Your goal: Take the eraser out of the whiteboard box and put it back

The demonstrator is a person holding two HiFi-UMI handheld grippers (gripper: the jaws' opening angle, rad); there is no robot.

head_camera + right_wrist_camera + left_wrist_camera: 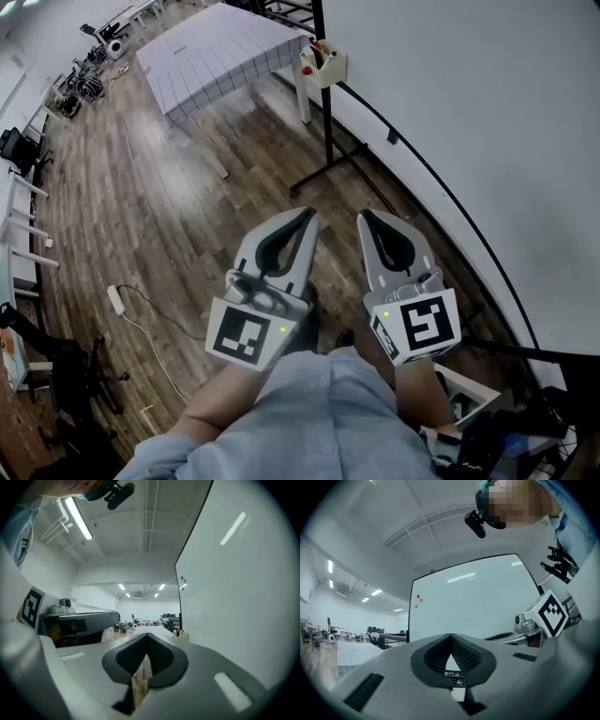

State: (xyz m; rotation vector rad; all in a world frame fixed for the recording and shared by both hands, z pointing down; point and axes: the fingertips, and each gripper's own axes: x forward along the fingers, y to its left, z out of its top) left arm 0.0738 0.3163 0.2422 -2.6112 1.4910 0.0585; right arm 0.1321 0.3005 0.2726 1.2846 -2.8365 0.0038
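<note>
The cream whiteboard box point(323, 64) hangs at the far end of the whiteboard point(487, 122), with red-capped markers sticking out of it; I cannot make out an eraser. In the right gripper view the box point(181, 635) is small and far ahead beside the board point(234, 597). My left gripper point(307, 217) and right gripper point(367, 218) are held side by side in front of the person's body, well short of the box. Both are shut with nothing between the fingers. The left gripper's tips point(450, 637) point toward the board point(473, 602).
A table with a gridded cloth point(220, 52) stands beyond the box. The board's black stand foot point(328, 167) crosses the wooden floor ahead. A power strip and cable point(117, 300) lie at the left. Desks and chairs line the far left wall.
</note>
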